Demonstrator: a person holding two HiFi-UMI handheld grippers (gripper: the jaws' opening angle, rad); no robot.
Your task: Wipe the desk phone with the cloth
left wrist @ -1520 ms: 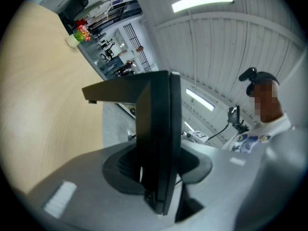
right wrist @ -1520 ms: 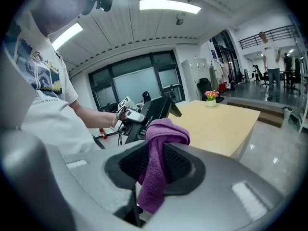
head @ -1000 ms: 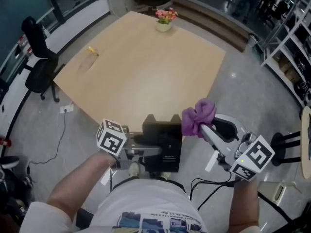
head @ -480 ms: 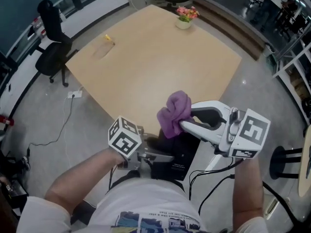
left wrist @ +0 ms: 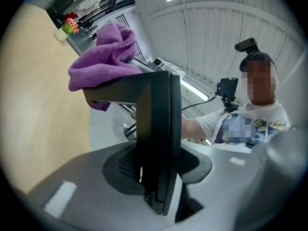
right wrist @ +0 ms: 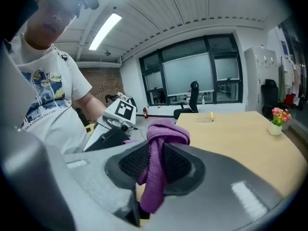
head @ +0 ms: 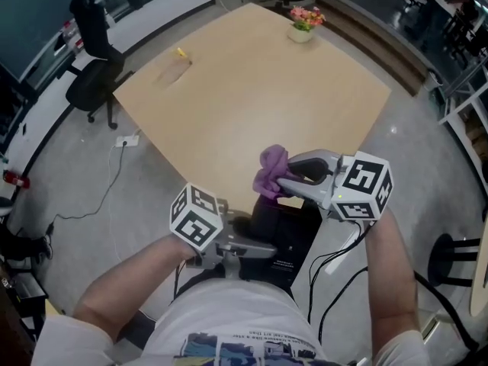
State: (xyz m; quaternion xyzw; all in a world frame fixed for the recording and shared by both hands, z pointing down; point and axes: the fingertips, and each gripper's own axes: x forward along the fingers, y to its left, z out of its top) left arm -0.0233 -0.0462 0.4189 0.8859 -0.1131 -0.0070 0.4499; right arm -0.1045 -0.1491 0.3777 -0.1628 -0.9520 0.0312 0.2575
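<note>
The left gripper (left wrist: 159, 177) has its jaws closed on the desk phone (left wrist: 158, 124). In the left gripper view the phone stands edge-on between the pads as a thin black slab. In the head view the phone hangs in the air just off the near corner of the pale wooden bench (head: 252, 90), in front of the person's white shirt (head: 229, 326).

The right gripper (right wrist: 153, 172) has its jaws pinched on the purple cloth (right wrist: 161, 143). The cloth's bunched top spills over the fingertips, and a tail of it hangs down between the pads. This gripper comes in from the person's right and tilts downward. Seen from above, the cloth sits at the phone's far upper edge. The left gripper view shows it lying over the top of the phone (touching it, as far as that angle allows one to judge).

At the far side of the bench stands a small pot of pink flowers (head: 304, 23), and a small yellow object (head: 181, 52) lies near the bench's left edge. A black office chair (head: 95, 59) stands on the grey floor (head: 91, 181) to the left of the bench.
</note>
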